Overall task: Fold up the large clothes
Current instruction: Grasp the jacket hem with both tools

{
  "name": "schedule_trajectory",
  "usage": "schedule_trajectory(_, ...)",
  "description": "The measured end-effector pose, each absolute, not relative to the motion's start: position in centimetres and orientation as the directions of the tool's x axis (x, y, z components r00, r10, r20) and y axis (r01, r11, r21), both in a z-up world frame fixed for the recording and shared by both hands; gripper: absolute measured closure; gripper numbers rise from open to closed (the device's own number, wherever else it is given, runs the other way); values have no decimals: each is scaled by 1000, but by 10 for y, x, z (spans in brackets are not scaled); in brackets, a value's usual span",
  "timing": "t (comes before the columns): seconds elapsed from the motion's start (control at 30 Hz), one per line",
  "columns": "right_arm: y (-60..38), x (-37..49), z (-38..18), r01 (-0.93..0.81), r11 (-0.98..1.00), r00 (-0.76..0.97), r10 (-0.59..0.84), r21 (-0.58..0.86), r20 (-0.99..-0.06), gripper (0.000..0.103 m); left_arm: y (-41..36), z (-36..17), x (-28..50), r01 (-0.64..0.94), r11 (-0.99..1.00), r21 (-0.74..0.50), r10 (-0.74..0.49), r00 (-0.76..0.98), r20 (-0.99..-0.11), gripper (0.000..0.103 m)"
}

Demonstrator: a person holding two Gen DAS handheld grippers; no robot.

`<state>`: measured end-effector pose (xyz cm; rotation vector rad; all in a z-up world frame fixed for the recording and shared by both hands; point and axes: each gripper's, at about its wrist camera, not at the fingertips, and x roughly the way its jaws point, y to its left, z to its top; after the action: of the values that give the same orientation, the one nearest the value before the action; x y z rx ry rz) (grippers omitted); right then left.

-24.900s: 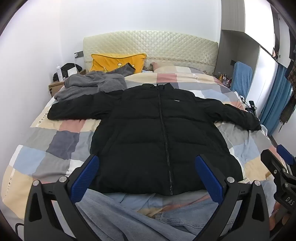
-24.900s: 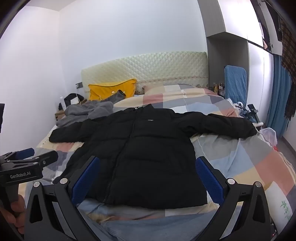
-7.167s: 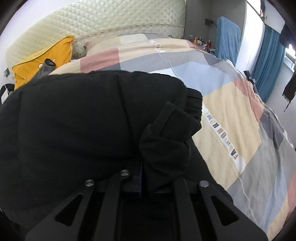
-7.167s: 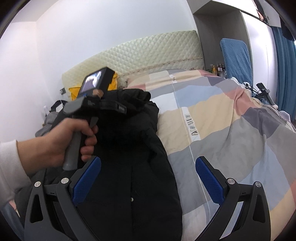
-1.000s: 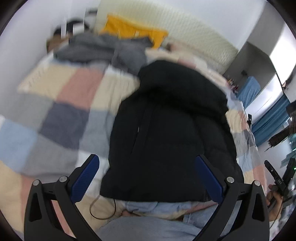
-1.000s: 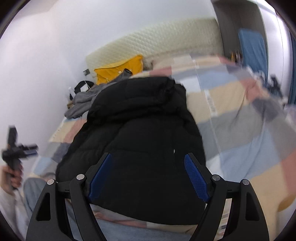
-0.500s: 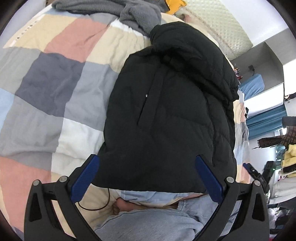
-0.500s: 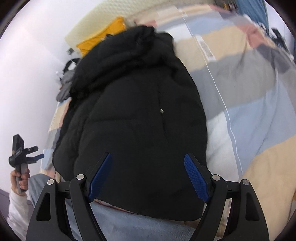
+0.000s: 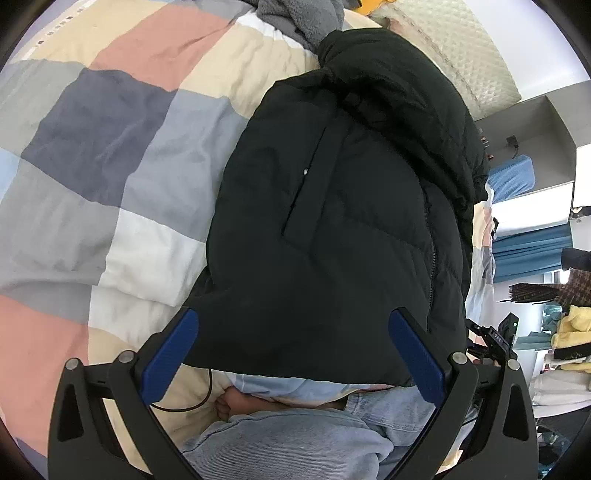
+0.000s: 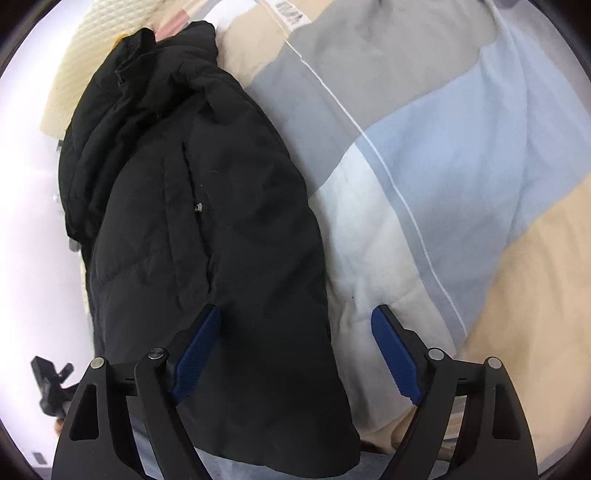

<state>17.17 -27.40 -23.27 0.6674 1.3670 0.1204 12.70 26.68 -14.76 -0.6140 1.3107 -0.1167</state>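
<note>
A black puffer jacket [image 9: 332, 206] lies on the bed with both sleeves folded in over its body, collar toward the headboard. It also shows in the right wrist view [image 10: 207, 221]. My left gripper [image 9: 295, 354] is open and empty above the jacket's hem, near its left corner. My right gripper [image 10: 295, 347] is open and empty, straddling the hem's right corner, its left pad [image 10: 195, 354] over the black fabric and its right pad over the quilt.
A patchwork quilt [image 9: 110, 155] covers the bed, also in the right wrist view [image 10: 443, 147]. Grey clothes [image 9: 303, 18] lie near the headboard. The person's jeans [image 9: 288, 439] are below the hem. A thin cable [image 9: 192, 402] lies by the hem.
Both grippers have dropped and tilted down toward the jacket's hem over the last second. The right gripper has come close over the hem's right corner. The jacket has not moved.
</note>
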Motion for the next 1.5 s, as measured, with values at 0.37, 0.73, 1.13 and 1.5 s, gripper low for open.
schedule_trajectory(0.37, -248, 165, -229, 116, 685, 147, 704, 719, -695, 17, 282, -160, 126, -100, 844, -527, -490, 257, -833, 0)
schedule_trajectory(0.73, -241, 161, -216, 28, 590, 212, 786, 807, -581, 17, 315, -242, 143, -161, 740, -653, -618, 219, -755, 0)
schedule_trajectory(1.13, -250, 168, -231, 105, 716, 183, 668, 690, -721, 15, 294, -225, 134, 78, 577, -813, -803, 235, -547, 2)
schedule_trajectory(1.5, -226, 161, -208, -41, 664, 255, 729, 746, -635, 31, 278, -234, 161, 45, 552, -833, -830, 131, -542, 29)
